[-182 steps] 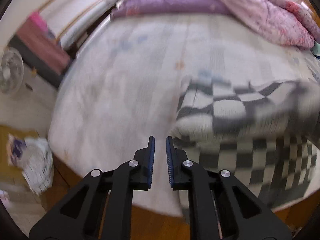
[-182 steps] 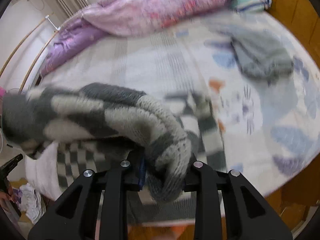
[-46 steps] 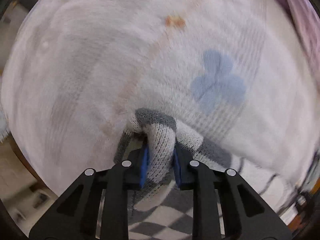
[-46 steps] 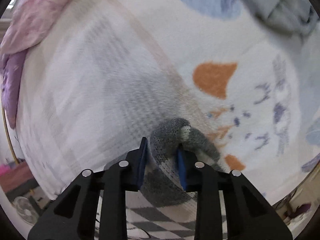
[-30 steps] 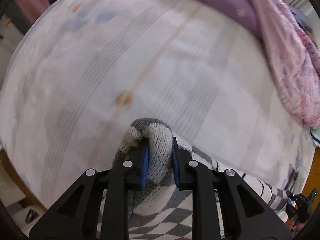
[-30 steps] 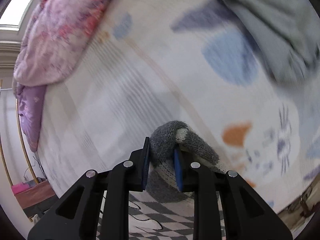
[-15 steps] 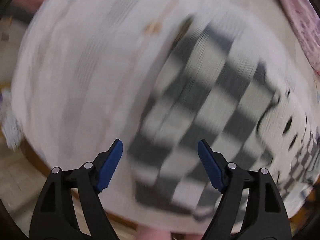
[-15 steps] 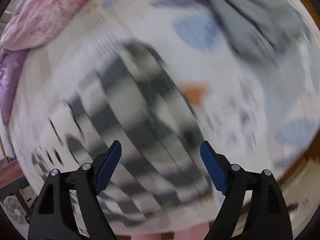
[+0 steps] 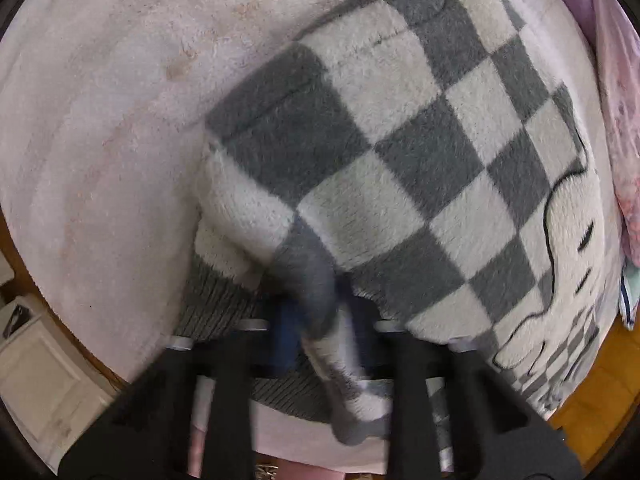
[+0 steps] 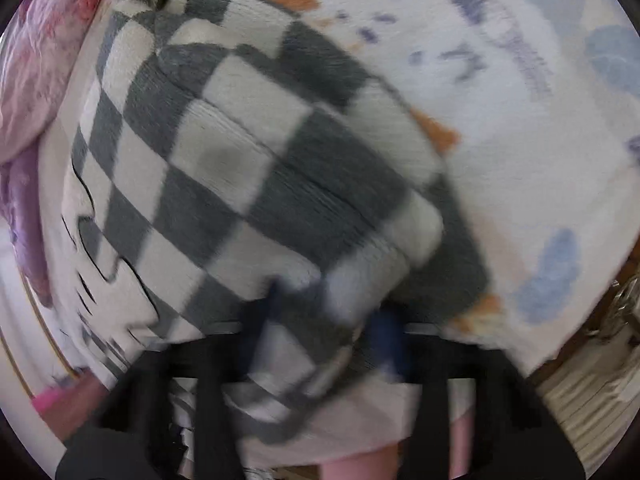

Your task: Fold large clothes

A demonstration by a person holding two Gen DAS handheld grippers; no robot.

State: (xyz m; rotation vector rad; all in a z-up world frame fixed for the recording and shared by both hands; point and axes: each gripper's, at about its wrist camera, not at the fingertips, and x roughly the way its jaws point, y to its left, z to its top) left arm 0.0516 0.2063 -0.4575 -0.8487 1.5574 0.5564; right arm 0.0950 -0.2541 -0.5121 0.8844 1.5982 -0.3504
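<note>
A grey and white checkered fleece garment [image 9: 400, 152] lies folded on the bed; it also fills the right wrist view [image 10: 256, 168]. A black line drawing shows on its white part. My left gripper [image 9: 320, 316] is closed on a fold of the near edge of the garment. My right gripper [image 10: 324, 320] has its blue pads on either side of the garment's near corner, with the cloth bunched between them. Both grippers are blurred.
The bed has a pale sheet [image 9: 100, 100] with orange and blue prints [image 10: 552, 268]. A pink and purple quilt [image 10: 32, 60] lies at the far side. The bed's wooden edge and floor [image 9: 592, 368] show near the grippers.
Half a second ago both grippers were wide open above the spread garment. Now both have come down to its near edge and closed on the cloth.
</note>
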